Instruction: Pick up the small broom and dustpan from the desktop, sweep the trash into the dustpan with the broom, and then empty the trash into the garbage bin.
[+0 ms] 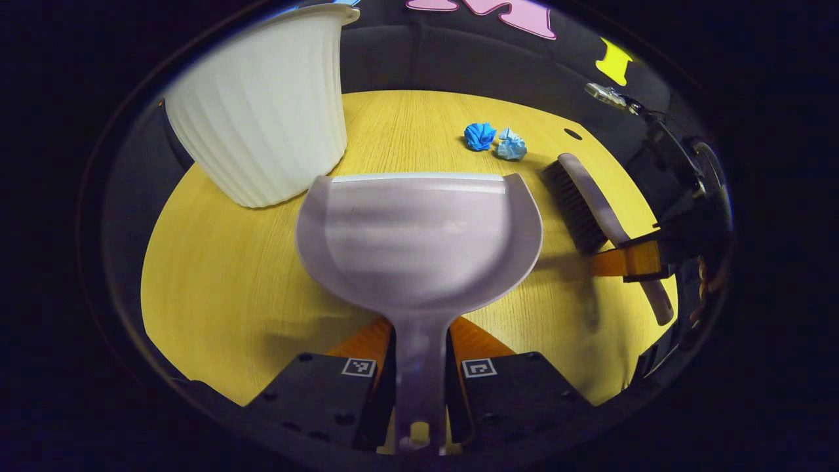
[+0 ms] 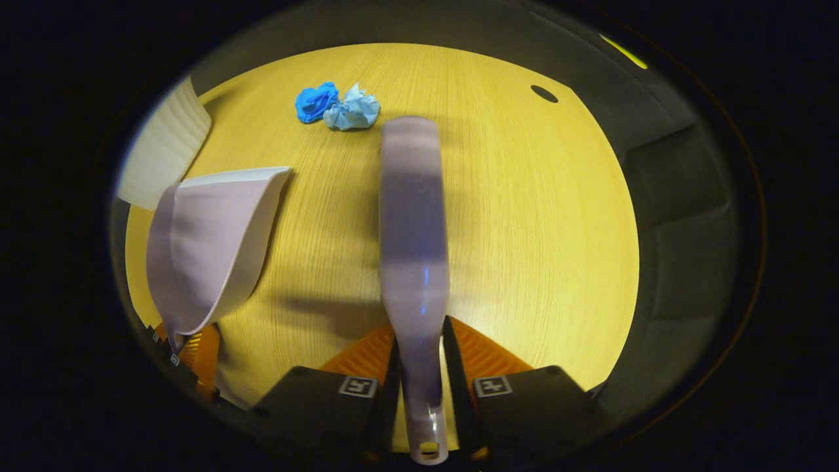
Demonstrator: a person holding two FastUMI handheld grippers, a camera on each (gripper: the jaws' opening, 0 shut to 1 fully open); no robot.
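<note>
Above yellow table (image 1: pixel 229 288), left claw (image 1: pixel 419 367) clamps dustpan (image 1: pixel 419 236), right claw (image 2: pixel 423 367) broom (image 2: pixel 413 223).

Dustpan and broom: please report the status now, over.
Left gripper shut on dustpan handle. Right gripper shut on broom handle. Two blue paper balls on desktop, unswept; white bin stands beside. Nothing in the way.

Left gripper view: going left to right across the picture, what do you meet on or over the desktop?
White garbage bin → dustpan held in the left hand-held gripper → dark blue paper ball → light blue paper ball → broom → right hand-held gripper gripping its handle.
</note>
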